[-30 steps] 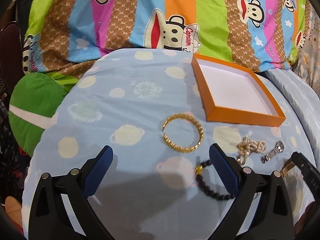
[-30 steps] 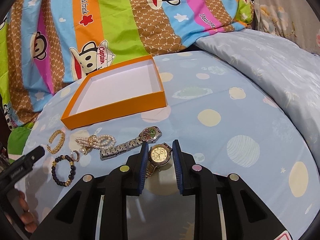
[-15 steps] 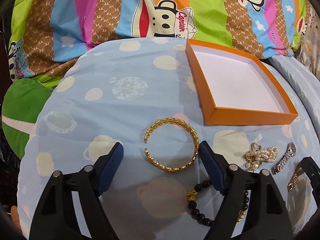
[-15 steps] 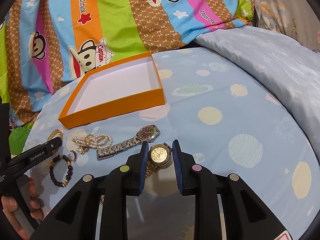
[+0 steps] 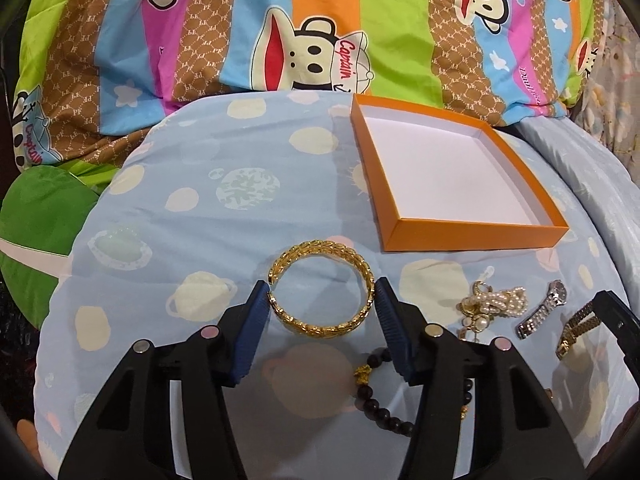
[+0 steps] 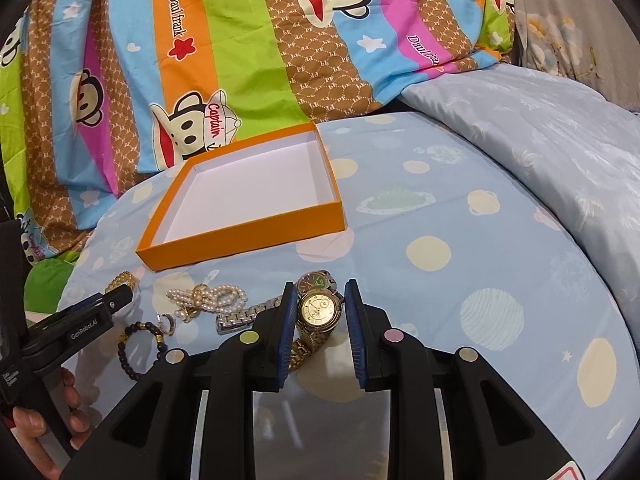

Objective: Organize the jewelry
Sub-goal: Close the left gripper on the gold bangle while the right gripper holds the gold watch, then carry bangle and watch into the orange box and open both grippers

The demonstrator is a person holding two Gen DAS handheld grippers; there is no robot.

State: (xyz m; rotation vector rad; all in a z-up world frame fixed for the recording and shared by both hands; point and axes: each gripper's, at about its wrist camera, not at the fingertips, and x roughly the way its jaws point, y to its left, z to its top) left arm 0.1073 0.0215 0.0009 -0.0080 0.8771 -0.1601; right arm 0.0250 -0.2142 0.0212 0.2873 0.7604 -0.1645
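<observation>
You see a soft blue blanket with pale spots (image 5: 248, 216), a bright striped monkey blanket (image 6: 248, 52) behind it, a green cushion (image 5: 36, 216) at the left side

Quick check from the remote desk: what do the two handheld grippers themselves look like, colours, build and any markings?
Both are matte black plastic. The left gripper and right gripper each carry two ribbed dark-blue pads on angular black fingers with triangular cut-outs and small round metal discs, some tinted pink or yellow-green. From the right wrist view, the left one's side reads "GenRoboAI" in white. No cables show.

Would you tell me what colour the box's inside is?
White inside the orange box, clearest in the left wrist view.
</observation>
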